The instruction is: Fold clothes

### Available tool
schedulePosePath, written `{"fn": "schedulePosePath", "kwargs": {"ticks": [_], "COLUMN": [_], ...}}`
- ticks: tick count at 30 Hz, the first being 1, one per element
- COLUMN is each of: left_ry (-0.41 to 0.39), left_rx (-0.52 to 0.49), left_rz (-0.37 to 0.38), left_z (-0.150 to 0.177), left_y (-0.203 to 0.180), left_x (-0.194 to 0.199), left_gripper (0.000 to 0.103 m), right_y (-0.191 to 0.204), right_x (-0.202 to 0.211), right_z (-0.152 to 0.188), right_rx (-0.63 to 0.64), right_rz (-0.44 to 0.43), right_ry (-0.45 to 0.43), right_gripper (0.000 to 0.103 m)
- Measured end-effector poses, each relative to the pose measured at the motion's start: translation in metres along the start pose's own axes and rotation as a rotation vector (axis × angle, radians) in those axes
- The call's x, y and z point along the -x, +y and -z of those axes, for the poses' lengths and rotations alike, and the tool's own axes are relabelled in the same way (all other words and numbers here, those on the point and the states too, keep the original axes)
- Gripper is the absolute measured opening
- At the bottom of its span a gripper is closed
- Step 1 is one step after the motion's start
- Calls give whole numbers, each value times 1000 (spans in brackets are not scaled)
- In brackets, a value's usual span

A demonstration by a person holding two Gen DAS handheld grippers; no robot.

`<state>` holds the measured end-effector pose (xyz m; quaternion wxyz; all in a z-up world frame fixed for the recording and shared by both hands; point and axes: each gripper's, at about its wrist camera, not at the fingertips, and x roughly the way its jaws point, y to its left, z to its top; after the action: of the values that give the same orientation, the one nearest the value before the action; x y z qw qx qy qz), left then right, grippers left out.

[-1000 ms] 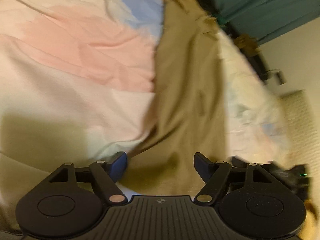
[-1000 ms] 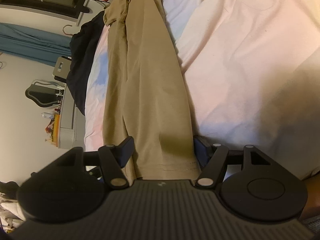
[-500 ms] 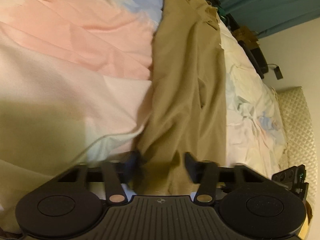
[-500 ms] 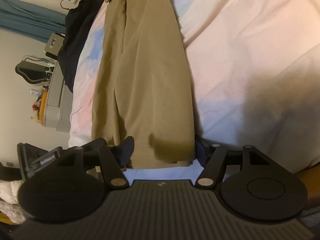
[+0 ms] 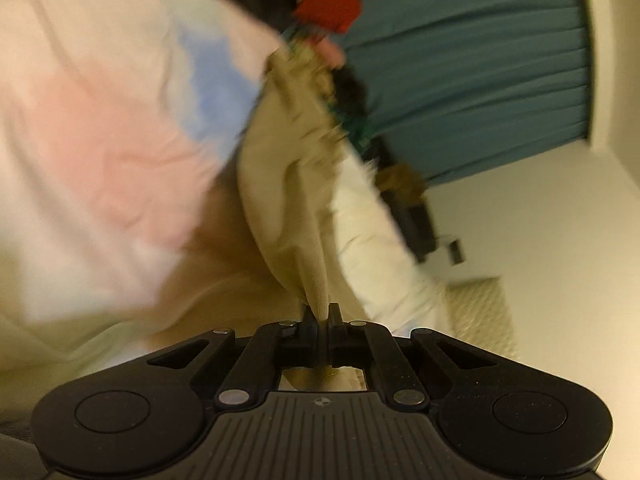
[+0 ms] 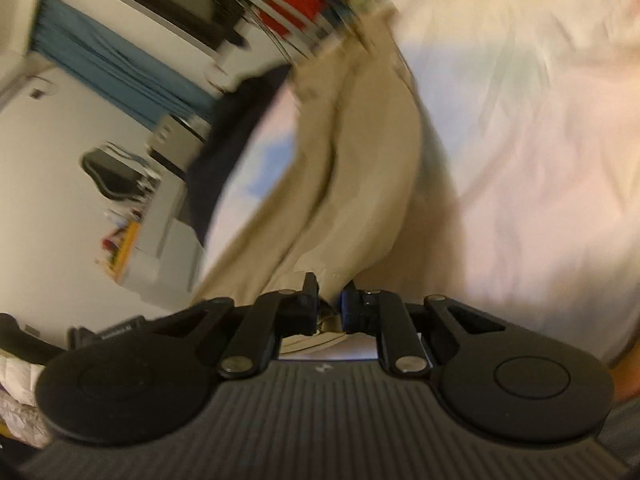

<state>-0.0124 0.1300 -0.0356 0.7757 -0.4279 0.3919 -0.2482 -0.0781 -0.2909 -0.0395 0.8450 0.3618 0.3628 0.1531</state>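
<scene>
Pastel bedsheet (image 5: 100,152), both tools pinching khaki trousers (image 5: 280,200)

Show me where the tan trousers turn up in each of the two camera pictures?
Left wrist view: the tan trousers run from the middle of the picture down into the shut left hand-held gripper.
Right wrist view: the tan trousers hang from upper centre down into the right hand-held gripper.
Shared landmark: the teal curtain, upper right there, upper left here.
</scene>
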Motion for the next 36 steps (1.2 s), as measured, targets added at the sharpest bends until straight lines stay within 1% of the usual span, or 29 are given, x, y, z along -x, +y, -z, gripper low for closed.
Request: {"fn": "schedulePosePath", "kwargs": {"ticks": [3, 6, 9, 13, 15, 16, 18, 21, 25, 28, 32, 36], "left_ry": [-43, -50, -48, -25, -7, 1, 5, 2, 1, -13, -61, -98], "left_rx": [-59, -91, -102, -51, -43, -37, -32, -43, -109, -160, -241, -290], "left_rz": [15, 21, 9, -3, -27, -35, -37, -46, -86, -135, -216, -258], "left_z": [10, 27, 53, 92, 108, 111, 108, 87, 37, 0, -39, -66], "left_y": [-30, -46, -46, -36, -33, -31, -29, -33, -54, -70, -86, -87], "left_x": [10, 23, 49, 82, 83, 80, 74, 55, 18, -11, -47, -78], "left_gripper": [3, 3, 3, 3, 3, 3, 3, 3, 3, 3, 3, 4], "right_y": [20, 29, 24, 11, 1, -1, 0, 2, 4, 6, 15, 14], "right_x": [24, 44, 62, 76, 80, 78, 69, 54, 35, 20, -17, -57], "right_z": [-12, -5, 16, 52, 64, 63, 48, 27, -1, -22, -58, -89], "right_rx": [54, 90, 85, 23, -26, -35, -32, -29, -23, -19, 13, 15], "right_rz": [-33, -45, -59, -60, -55, -51, -42, -29, -12, 1, 47, 96], "right_ry": [-42, -55, -35, 22, 42, 41, 24, -2, -37, -63, -114, -151], "right_gripper": [13, 13, 13, 13, 13, 13, 14, 14, 14, 14, 14, 14]}}
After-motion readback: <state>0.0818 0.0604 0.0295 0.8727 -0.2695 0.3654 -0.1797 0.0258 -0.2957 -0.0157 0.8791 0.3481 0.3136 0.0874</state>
